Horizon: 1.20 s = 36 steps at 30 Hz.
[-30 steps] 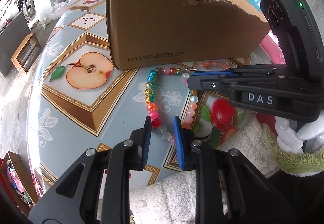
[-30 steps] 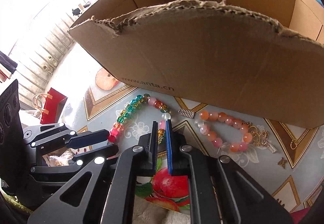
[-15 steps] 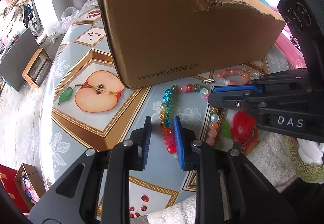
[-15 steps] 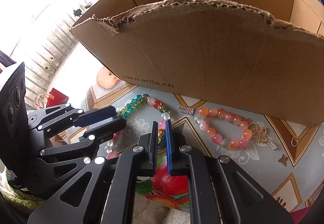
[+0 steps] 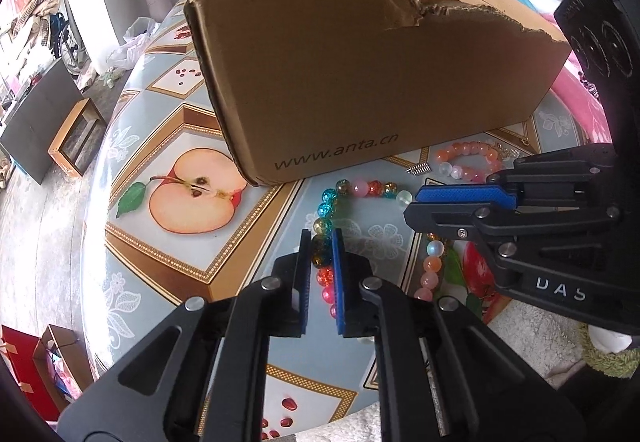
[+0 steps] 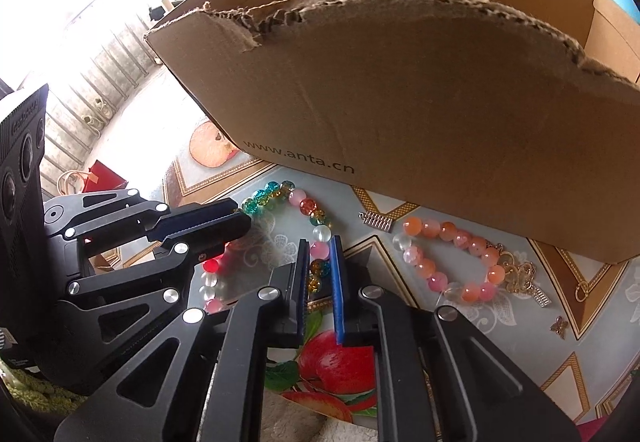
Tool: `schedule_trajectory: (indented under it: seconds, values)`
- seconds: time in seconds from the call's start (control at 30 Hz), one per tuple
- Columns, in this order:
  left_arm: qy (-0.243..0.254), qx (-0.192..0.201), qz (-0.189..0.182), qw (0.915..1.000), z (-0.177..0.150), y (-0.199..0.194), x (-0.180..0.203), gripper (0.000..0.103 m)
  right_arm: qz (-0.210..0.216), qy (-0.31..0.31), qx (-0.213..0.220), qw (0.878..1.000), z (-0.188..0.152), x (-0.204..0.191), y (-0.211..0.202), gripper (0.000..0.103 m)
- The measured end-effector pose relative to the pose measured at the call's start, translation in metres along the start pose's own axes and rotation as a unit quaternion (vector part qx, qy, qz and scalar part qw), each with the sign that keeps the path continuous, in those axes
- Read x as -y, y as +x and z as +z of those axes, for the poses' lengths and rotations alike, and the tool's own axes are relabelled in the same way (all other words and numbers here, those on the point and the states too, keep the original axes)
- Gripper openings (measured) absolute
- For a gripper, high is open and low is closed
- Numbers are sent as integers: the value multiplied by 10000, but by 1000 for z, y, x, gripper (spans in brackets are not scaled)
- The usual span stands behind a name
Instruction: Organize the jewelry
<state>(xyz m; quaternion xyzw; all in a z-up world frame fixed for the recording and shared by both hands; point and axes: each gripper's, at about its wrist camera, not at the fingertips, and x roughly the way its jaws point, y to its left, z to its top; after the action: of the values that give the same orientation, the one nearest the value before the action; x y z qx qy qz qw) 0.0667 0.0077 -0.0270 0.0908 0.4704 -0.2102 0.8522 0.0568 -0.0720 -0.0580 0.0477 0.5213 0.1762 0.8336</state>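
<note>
Both grippers hold opposite sides of the multicolour bead bracelet: the left gripper, whose jaws have just been closing, pinches its side at 9 o'clock, the right gripper pinches the side at 3 o'clock, and the cardboard box stands at 12 o'clock.

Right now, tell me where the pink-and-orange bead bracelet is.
In the right wrist view the pink-and-orange bracelet lies flat on the tablecloth, right of the multicoloured bracelet, just in front of the cardboard box.

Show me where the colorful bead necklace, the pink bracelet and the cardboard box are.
colorful bead necklace (image 6: 308,206): right wrist view, orange bead.
pink bracelet (image 6: 448,229): right wrist view, top bead row.
cardboard box (image 5: 380,90): left wrist view, front wall.
</note>
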Motion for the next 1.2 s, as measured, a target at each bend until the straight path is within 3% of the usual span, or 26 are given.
schedule_trajectory:
  seconds: [0.3,0.63,0.83,1.03,1.2]
  values:
    - [-240,317,-106,9992,3,-31,-12,9,174,-107,355,9992,-10,-7,-29,10]
    - [-43,1095,-255,9936,7,-99,5,9,358,-425,1033,9931,-11,-23,-86,10]
    - [154,1745,-402,9837,39,-144,12,9,407,-654,1568,9846,6,-30,-127,10]
    - [474,2314,-387,9709,85,-165,18,9,331,-785,2093,9741,46,-25,-163,10]
    - [630,2448,-401,9667,123,-158,15,9,264,-764,2079,9748,88,-11,-167,10]
